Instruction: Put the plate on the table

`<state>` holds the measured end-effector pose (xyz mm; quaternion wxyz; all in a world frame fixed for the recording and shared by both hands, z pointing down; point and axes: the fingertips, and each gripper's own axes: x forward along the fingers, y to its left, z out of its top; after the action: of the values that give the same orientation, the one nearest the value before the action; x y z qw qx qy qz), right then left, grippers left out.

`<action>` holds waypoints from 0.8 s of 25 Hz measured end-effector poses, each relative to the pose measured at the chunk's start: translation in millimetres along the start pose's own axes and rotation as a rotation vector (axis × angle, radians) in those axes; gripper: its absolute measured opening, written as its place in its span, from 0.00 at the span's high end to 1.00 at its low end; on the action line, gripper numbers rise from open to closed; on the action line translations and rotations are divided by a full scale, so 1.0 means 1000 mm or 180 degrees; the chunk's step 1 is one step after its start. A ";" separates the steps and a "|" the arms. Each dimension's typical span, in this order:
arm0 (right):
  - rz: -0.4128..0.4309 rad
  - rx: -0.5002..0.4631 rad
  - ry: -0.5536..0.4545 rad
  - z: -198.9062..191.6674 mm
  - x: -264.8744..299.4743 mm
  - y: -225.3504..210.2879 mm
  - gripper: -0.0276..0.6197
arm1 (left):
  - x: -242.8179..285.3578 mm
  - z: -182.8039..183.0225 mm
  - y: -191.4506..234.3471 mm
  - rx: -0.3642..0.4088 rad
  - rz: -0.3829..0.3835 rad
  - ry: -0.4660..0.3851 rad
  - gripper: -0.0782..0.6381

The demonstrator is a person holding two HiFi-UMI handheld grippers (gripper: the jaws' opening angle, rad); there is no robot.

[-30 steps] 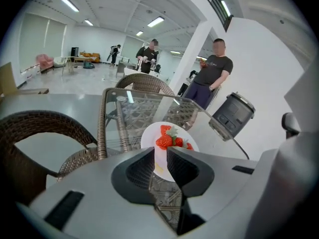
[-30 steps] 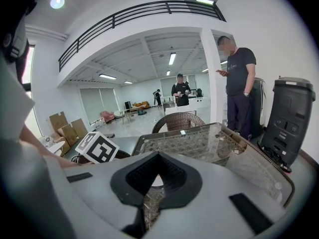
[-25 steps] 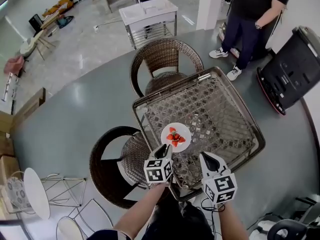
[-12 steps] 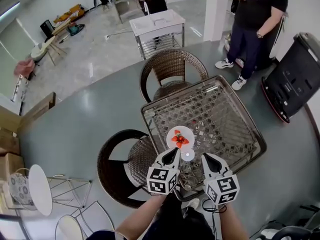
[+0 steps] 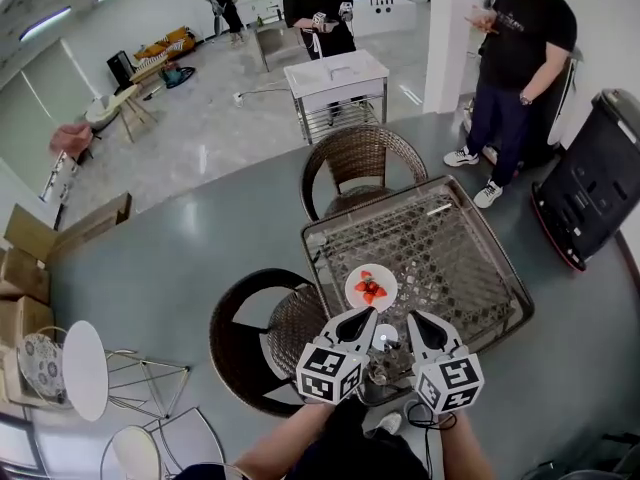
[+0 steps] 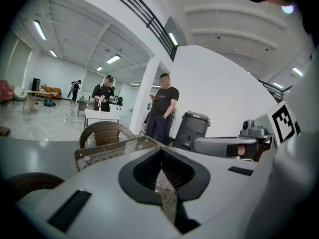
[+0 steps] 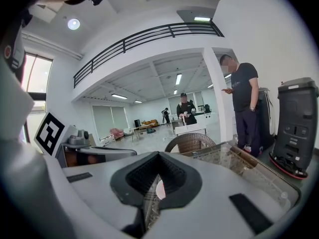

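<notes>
Plate (image 5: 353, 291) lay on the table (image 5: 470, 253), just ahead of the left gripper (image 5: 362, 315) and ahead and to the left of the right gripper (image 5: 413, 318), touching neither.

Surroundings, largest first. The table, a square wicker frame under a glass top, spread ahead of both grippers, with its near edge below them. A black unit (image 5: 598, 183) stood on the floor well to the right of the right gripper. One wicker chair (image 5: 355, 158) stood at the table's far side, straight ahead of the grippers. A second chair (image 5: 262, 330) sat against the table's side, left of the left gripper. A white cart (image 5: 340, 80) stood beyond the far chair. A person in dark clothes (image 5: 515, 58) stood ahead and to the right, past the table's far corner. Another person (image 5: 318, 8) stood behind the cart.

In each gripper view the jaws met at their tips with nothing between them. This held for the left gripper (image 6: 160, 153) and the right gripper (image 7: 158, 156). Only wicker showed through the slot below the tips.

The plate was small, round and white. It sat flat on the glass, with red fruit pieces (image 5: 370, 286) heaped at its centre.
</notes>
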<state>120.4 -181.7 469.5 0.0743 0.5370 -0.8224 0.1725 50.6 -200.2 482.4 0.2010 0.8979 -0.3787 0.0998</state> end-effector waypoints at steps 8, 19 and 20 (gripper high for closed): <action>0.0127 -0.0128 -0.0163 0.023 -0.012 0.019 0.95 | -0.022 0.009 -0.021 0.0014 -0.0161 -0.0053 0.88; 0.0215 -0.0184 -0.0257 0.034 -0.020 0.025 0.95 | -0.029 0.013 -0.035 0.0027 -0.0227 -0.0071 0.88; 0.0218 -0.0186 -0.0263 0.035 -0.020 0.026 0.95 | -0.029 0.013 -0.035 0.0025 -0.0230 -0.0075 0.88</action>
<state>107.6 -167.8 425.8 0.0500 0.5128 -0.8474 0.1285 56.2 -165.3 451.3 0.1965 0.9129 -0.3479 0.0834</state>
